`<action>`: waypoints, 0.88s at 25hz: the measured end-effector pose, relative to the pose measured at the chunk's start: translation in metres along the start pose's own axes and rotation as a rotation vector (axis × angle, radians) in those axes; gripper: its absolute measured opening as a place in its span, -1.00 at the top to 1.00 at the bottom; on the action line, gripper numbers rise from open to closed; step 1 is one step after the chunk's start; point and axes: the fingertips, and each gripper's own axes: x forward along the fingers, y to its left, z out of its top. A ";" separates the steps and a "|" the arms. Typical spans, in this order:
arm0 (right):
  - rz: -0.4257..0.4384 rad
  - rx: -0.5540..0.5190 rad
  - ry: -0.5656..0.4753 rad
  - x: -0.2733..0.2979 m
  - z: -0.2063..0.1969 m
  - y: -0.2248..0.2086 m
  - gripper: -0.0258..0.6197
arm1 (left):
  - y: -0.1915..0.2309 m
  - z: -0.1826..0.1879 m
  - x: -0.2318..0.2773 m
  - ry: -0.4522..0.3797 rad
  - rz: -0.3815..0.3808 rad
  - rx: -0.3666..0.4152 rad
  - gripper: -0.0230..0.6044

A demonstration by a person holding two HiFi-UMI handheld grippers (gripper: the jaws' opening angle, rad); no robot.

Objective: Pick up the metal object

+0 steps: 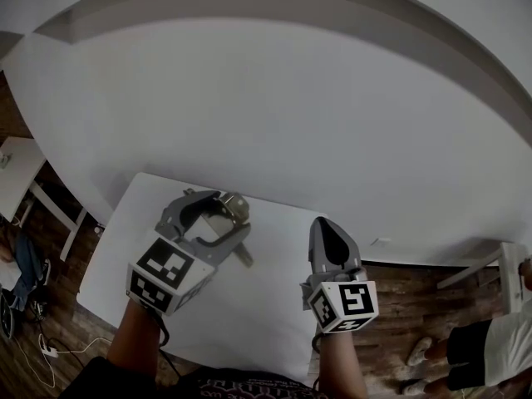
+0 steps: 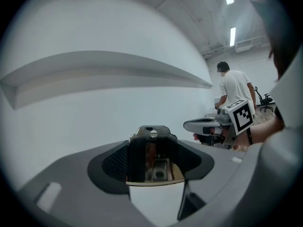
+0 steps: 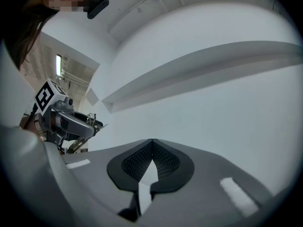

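Metal object (image 1: 233, 206) sits clamped in the left gripper (image 1: 216, 209), held over the white table (image 1: 249, 306). Right gripper (image 1: 324, 228) is pinched together, empty. Risk now: slick metal could slide out if the grip tilts or jolts.

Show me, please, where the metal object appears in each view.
Head view: metal object left of centre, over the table.
Left gripper view: bottom centre, between the jaws.
Right gripper view: small, at the left edge.
Shared landmark: the wall ledge.
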 end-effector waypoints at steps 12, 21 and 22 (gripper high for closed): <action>-0.008 -0.036 0.002 -0.010 0.007 0.001 0.88 | -0.004 -0.001 -0.013 0.020 0.053 0.024 0.00; -0.020 -0.042 0.022 -0.012 0.010 0.001 0.89 | -0.007 0.000 -0.013 0.022 0.048 0.048 0.00; -0.018 -0.045 0.021 -0.011 0.010 0.002 0.89 | -0.006 -0.001 -0.013 0.022 0.047 0.048 0.00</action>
